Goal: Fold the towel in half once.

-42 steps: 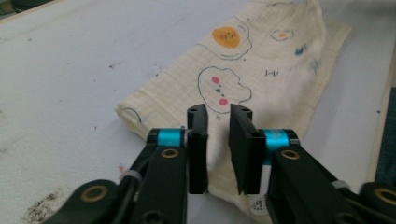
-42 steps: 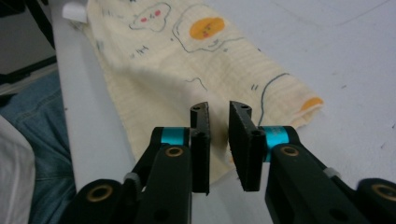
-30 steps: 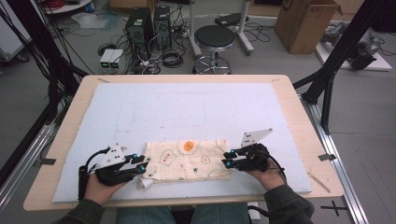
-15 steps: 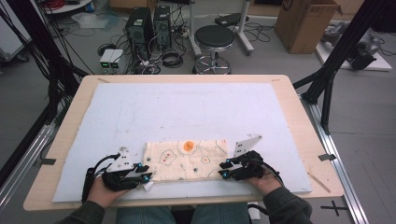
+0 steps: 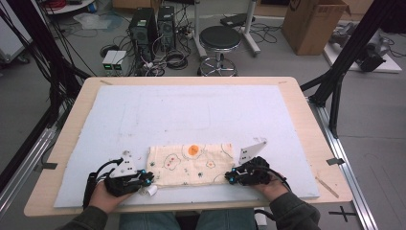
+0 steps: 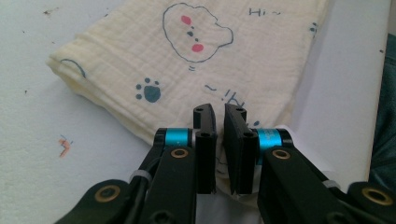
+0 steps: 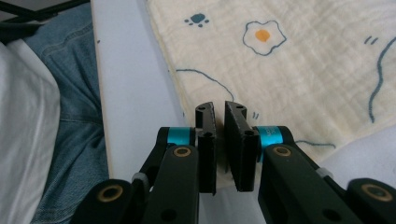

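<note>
A folded cream cloth (image 5: 191, 163) printed with fried eggs, paw prints and cartoon faces lies near the front of the white mat (image 5: 191, 110). My left gripper (image 5: 146, 178) is at the cloth's near left corner. In the left gripper view the jaws (image 6: 219, 116) stand nearly together with the cloth's (image 6: 187, 70) corner between them. My right gripper (image 5: 231, 177) is at the near right corner. Its jaws (image 7: 220, 112) are likewise pressed on the cloth's (image 7: 303, 60) near edge. A small white tag (image 5: 152, 190) sticks out beside the left gripper.
The mat covers a wooden table (image 5: 306, 110), whose near edge lies just behind both hands. The person's jeans (image 7: 70, 93) show past that edge. A stool (image 5: 219, 38), computer towers (image 5: 153, 24) and a cardboard box (image 5: 313, 24) stand on the floor beyond the table.
Both grippers dropped lower and came toward the near edge, settling on the cloth's near corners. The cloth itself has stayed where it was.
</note>
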{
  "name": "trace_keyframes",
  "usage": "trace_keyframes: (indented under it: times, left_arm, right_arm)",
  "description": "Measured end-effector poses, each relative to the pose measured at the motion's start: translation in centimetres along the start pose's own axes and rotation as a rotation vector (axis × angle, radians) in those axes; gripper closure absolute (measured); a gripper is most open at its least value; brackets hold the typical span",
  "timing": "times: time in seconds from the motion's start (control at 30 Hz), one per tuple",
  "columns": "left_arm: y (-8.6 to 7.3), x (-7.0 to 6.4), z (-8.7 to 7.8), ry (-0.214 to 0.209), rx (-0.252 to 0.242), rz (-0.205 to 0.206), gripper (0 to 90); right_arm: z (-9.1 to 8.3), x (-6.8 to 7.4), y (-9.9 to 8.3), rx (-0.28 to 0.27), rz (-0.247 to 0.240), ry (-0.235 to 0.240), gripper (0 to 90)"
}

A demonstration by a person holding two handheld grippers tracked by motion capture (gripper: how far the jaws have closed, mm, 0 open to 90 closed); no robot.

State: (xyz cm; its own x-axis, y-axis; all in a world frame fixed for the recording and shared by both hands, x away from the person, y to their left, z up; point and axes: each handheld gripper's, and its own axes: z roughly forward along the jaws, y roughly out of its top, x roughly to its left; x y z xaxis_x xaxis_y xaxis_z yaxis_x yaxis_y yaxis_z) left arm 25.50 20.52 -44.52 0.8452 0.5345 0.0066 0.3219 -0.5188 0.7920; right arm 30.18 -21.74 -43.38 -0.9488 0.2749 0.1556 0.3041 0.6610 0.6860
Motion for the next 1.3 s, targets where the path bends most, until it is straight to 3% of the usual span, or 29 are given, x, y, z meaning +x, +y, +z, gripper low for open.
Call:
trace_keyframes:
  times: [0.33, 0.53, 0.83, 1.3]
  left_arm:
    - [0.1, 0.1, -0.5, -0.002, -0.015, 0.0, 87.7]
    - [0.0, 0.0, -0.5, -0.007, -0.014, -0.01, 87.0]
    - [0.3, 0.4, -1.3, -0.013, -0.085, -0.05, 70.7]
    - [0.9, 1.3, -1.3, 0.004, -0.134, -0.108, 60.3]
  right_arm:
    - [-0.6, 0.6, 0.2, -0.037, -0.01, 0.019, 83.5]
    - [0.1, 0.6, -0.1, 0.011, -0.015, 0.037, 79.5]
    - [-1.3, 0.1, 0.1, -0.118, 0.03, 0.027, 62.6]
    - [-1.7, -1.4, 0.8, -0.195, 0.109, -0.069, 46.8]
